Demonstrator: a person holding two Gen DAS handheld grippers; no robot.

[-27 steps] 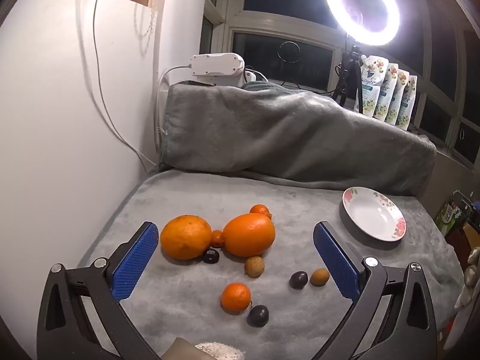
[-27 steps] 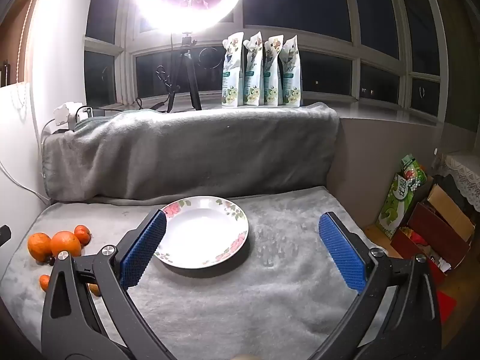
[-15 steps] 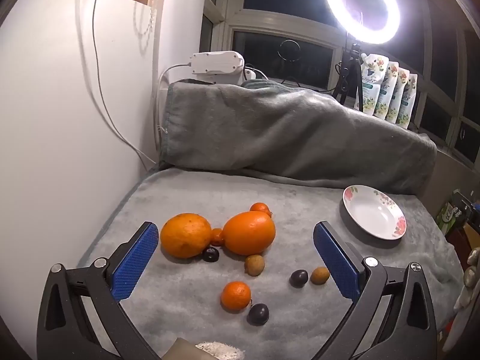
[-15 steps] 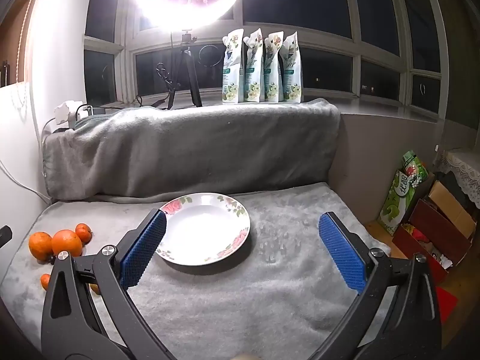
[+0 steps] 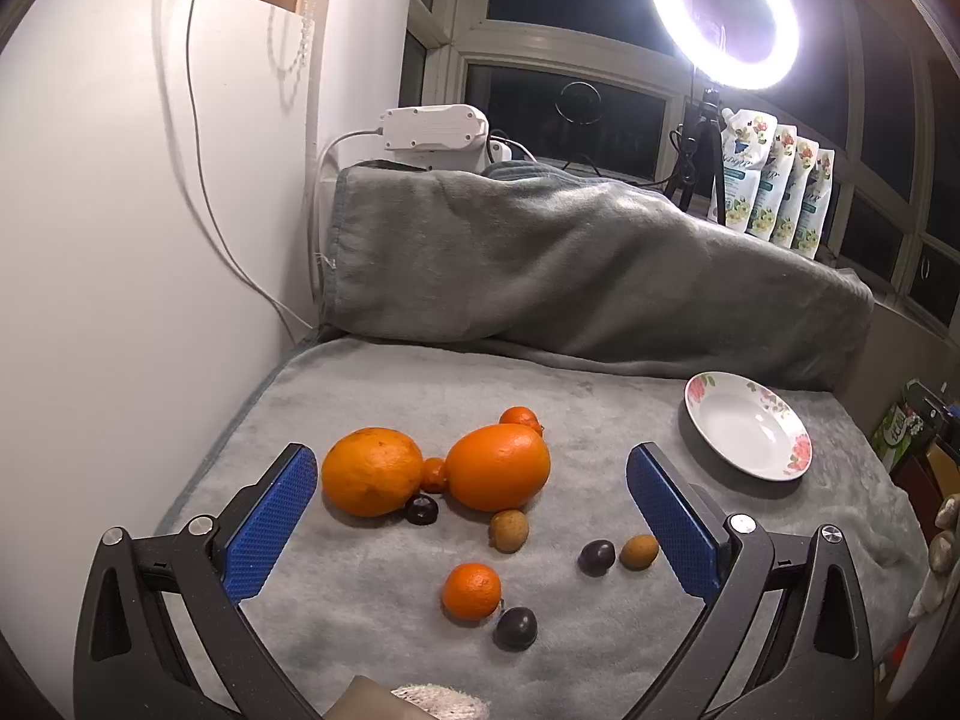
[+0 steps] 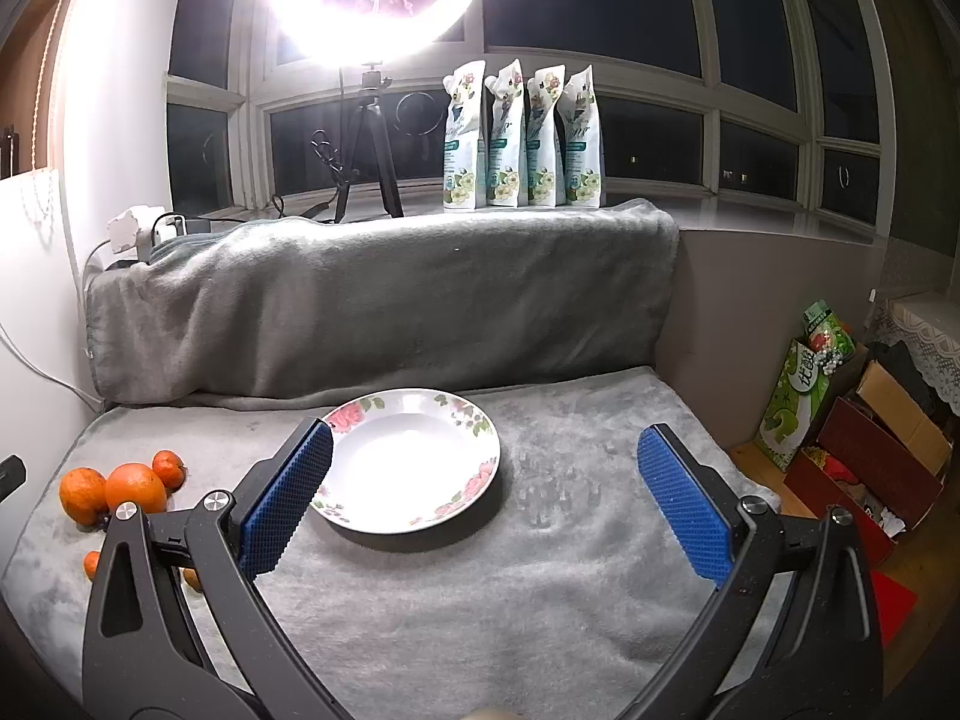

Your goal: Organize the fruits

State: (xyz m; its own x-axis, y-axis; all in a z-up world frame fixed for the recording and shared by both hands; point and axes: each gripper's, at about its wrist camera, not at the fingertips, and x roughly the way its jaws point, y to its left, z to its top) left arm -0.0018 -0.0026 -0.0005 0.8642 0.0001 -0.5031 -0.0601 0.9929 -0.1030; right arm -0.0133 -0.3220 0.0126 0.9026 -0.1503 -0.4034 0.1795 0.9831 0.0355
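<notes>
Fruits are lying loose on the grey blanket covering the tabletop, gathered toward its left side near the white wall. Two big oranges are sitting side by side with a tiny orange fruit wedged between them, and a small mandarin is resting just behind the right one. A dark plum is lying just in front of the pair, and a brown kiwi is sitting just below the right orange. Nearer the camera, another mandarin is touching a second plum, while a third plum and a brownish fruit are lying side by side close to the right blue pad. The plate, white with a flowered rim, is sitting empty well apart to the right of the fruit. The left gripper is hovering over the fruit cluster, its jaws standing wide apart and holding nothing. The right gripper is hanging over the plate, its jaws likewise spread wide and gripping nothing, with its left pad overlapping the plate's rim in the right wrist view. A ring light is glowing above the windowsill, beside four pouches.
</notes>
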